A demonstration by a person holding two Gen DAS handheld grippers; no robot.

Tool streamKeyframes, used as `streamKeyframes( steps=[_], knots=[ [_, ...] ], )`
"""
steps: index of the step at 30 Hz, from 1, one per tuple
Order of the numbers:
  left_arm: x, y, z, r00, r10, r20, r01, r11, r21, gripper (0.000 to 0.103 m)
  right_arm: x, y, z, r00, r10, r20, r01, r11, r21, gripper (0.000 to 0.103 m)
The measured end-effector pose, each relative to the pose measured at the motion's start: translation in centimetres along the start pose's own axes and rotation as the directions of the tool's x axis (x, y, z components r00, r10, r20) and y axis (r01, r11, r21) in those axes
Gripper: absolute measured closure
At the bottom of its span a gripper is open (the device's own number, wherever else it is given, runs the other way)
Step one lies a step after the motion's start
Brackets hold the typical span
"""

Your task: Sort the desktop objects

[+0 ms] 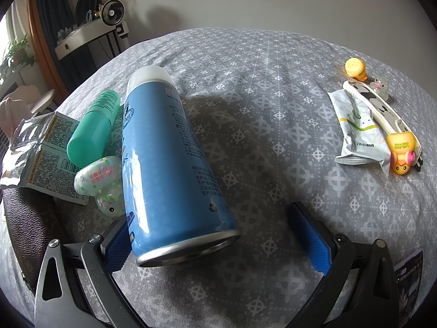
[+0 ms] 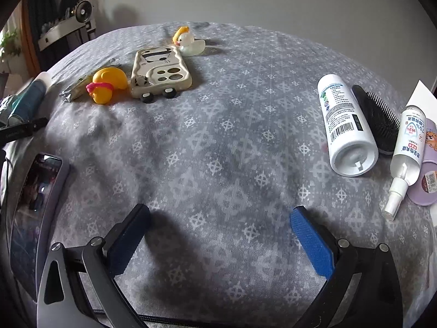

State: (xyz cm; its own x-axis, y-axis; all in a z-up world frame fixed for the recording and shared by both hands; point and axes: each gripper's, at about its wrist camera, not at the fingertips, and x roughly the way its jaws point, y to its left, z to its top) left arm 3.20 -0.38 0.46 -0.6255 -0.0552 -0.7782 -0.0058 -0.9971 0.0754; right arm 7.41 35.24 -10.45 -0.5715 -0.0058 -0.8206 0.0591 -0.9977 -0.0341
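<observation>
In the left wrist view, a big blue spray can (image 1: 169, 164) with a white cap lies on the grey patterned cloth. Its base rests against the left pad of my open left gripper (image 1: 215, 218); the right pad stands well clear of it. Beside the can lie a green bottle (image 1: 94, 128), a speckled mushroom toy (image 1: 102, 183) and foil packets (image 1: 41, 147). My right gripper (image 2: 218, 218) is open and empty over bare cloth. A white bottle (image 2: 345, 125), black hairbrush (image 2: 378, 117) and clear spray bottle (image 2: 407, 153) lie to its right.
A panda phone case (image 2: 158, 71), yellow duck (image 2: 108, 83), clear duck (image 2: 189, 42) and sachet (image 1: 360, 128) lie grouped at the back. A phone (image 2: 35, 205) lies at the left edge. A purple item (image 2: 426, 186) sits at the far right.
</observation>
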Motion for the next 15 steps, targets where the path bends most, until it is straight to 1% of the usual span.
streamKeyframes(
  steps=[7, 15],
  knots=[
    [0.03, -0.06, 0.03, 1.0, 0.0, 0.0, 0.0, 1.0, 0.0, 0.0, 0.05, -0.23, -0.28, 1.0, 0.005, 0.006, -0.005, 1.0, 0.001, 0.0],
    [0.02, 0.0, 0.0, 1.0, 0.0, 0.0, 0.0, 1.0, 0.0, 0.0, -0.29, 0.44, 0.34, 1.0, -0.004, -0.003, 0.004, 1.0, -0.004, 0.0]
  ],
)
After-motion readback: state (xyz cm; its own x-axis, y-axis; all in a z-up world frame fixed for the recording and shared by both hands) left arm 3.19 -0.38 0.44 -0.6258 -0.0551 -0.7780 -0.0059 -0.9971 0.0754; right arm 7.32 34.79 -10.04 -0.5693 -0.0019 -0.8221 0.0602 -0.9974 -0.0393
